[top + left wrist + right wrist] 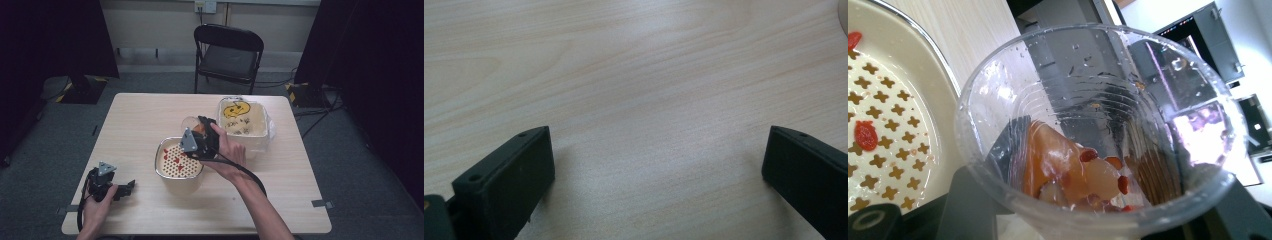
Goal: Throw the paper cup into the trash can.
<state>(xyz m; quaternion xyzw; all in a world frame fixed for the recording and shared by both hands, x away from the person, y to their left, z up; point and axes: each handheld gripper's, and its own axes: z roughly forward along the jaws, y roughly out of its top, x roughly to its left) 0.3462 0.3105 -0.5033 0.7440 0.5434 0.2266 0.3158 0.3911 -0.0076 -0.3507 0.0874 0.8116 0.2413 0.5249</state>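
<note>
Red berries [1108, 172] inside the gripped cup [1088, 125]

No readable text; only a yellow drawn figure and dark marks inside the white bin [260, 131]

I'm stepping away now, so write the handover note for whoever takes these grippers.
Right gripper: shut on the clear plastic cup, tilted beside the strainer bowl.
Left gripper: open, holding nothing, low over the table at its near left.
Done: a few red bits lie on the strainer insert.
Left: pale chunks and red bits remain in the cup; probably tip them into the strainer bowl. A lined bin stands behind.
</note>
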